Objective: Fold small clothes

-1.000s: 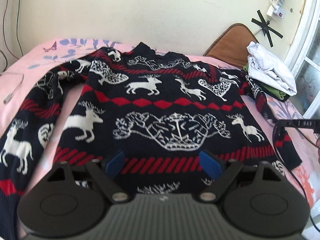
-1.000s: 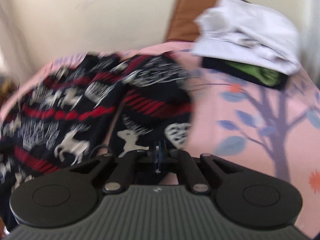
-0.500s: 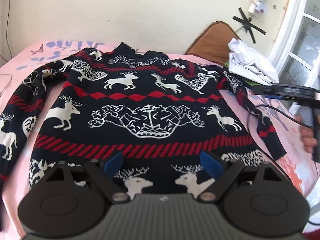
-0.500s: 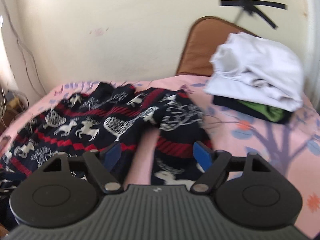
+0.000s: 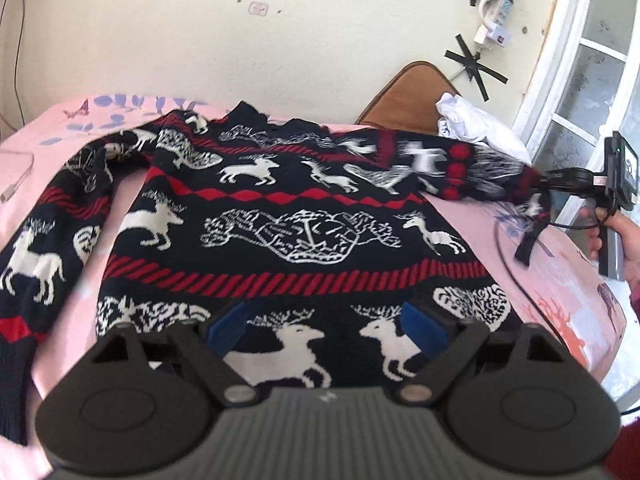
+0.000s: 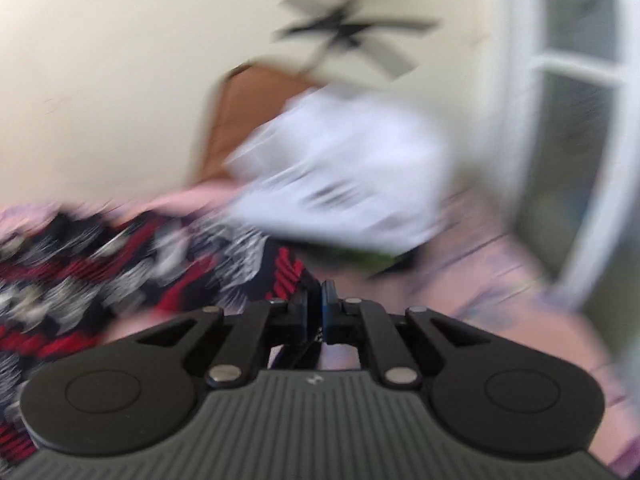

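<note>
While my right gripper [image 6: 321, 312] pinches the cuff of the sweater's sleeve [image 5: 460, 168], its jaws clamped nearly together on the knit, my left gripper [image 5: 326, 326] hangs wide and empty over the hem. The sweater [image 5: 288, 232] lies face up on the bed [image 5: 560, 280], body flat, collar toward the wall, its other sleeve [image 5: 44, 240] trailing off toward the near left edge. The held sleeve is lifted clear of the bed and stretched out sideways toward the window, the cuff end dangling below my right hand [image 5: 624, 240]. I judge I am at the first fold, about to carry this sleeve across the chest. The grip looks thin: only the edge of the cuff sits between the pads, so a quick swing could pull it free and drop the sleeve in a heap. Because the knit is heavy and stretchy, dragging it sideways could also tug the shoulder and skew the flat body, leaving the fold crooked. Nothing pins the body, since my left gripper touches no cloth; pressing it near the hem or shoulder would steady things. A pile of white clothes [image 5: 476, 128] sits just beyond the raised sleeve, and a wide arc could snag or topple it. The right view is badly blurred, so I cannot tell how much cloth I really have.
</note>
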A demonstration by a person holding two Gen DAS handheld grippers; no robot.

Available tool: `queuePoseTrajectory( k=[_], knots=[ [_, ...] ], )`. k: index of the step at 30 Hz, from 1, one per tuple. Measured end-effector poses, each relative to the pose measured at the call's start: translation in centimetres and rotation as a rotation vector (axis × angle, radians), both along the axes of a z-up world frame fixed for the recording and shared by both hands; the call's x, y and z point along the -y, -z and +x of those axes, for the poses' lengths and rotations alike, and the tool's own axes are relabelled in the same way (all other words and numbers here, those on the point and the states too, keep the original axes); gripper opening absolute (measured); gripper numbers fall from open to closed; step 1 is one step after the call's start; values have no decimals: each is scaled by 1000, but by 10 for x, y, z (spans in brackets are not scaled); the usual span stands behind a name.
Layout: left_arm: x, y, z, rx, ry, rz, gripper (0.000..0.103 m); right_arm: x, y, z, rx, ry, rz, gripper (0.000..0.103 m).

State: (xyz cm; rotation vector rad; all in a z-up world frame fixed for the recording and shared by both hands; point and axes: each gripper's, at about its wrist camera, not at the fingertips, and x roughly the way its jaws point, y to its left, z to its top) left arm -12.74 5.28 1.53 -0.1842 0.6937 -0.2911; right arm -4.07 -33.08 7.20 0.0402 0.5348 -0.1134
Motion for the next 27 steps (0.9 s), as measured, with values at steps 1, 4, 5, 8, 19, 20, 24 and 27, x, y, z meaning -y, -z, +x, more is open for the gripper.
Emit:
queuePoseTrajectory(
  k=[1, 4, 5, 8, 19, 20, 24, 27],
  knots=[
    [-1, 2, 1, -8, -8, -7, 87, 11, 0, 5, -1, 54, -31, 9],
    [-11, 6, 2, -25, -18, -48, 87, 42, 14, 25, -110, 103, 55, 10],
    [-15, 6, 1, -25, -21, -60, 87, 46, 19, 28, -139, 117, 68, 15],
    [-24, 3, -4, -19, -42, -76, 87, 38, 14, 18, -105, 127, 85, 53],
    [-59, 1, -17, -17, -132, -137, 88, -62, -85, -70, 512, -384, 300, 75],
    [-59, 1, -20, -13, -126, -132, 88, -66, -92, -77, 586, -387, 328, 91],
    [-58, -3, -32, 20, -123, -83, 88, -76, -123, -106, 810, -460, 383, 92],
    [-63, -5, -36, 30, -133, -91, 89, -81, -149, -128, 944, -499, 304, 92]
  ],
)
